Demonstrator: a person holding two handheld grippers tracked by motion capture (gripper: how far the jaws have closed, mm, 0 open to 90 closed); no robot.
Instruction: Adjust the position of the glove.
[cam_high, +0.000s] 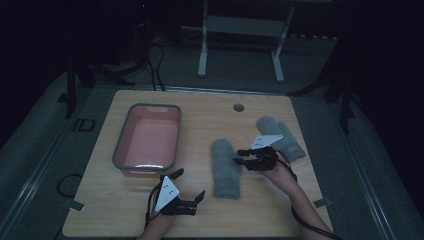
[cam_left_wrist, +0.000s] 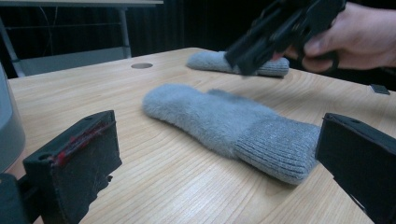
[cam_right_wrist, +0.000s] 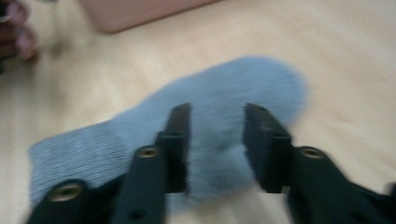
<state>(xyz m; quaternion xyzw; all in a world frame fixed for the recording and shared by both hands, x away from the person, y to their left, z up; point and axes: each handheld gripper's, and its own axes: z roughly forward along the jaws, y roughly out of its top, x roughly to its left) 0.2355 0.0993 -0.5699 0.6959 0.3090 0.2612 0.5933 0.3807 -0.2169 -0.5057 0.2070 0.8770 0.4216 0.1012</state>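
Note:
A grey mitten (cam_high: 225, 170) lies lengthwise mid-table, cuff toward me; it is close in the left gripper view (cam_left_wrist: 224, 121) and under the jaws in the right gripper view (cam_right_wrist: 261, 84). A second grey mitten (cam_high: 280, 135) rests at the back right (cam_left_wrist: 210, 60). My right gripper (cam_high: 237, 155) hovers at the near mitten's right edge, open, jaws straddling the fluffy part (cam_right_wrist: 217, 126) without closing on it. Near the front edge, my left gripper (cam_high: 189, 184) stands wide open on the bare wood left of the mitten's cuff, holding nothing (cam_left_wrist: 215, 154).
A pink tub with a grey rim (cam_high: 120, 145) sits on the table's left half, and its wall shows in the right gripper view (cam_right_wrist: 140, 11). A round cable hole (cam_high: 238, 107) is at the back edge. Dark floor and a desk frame (cam_high: 240, 30) lie beyond.

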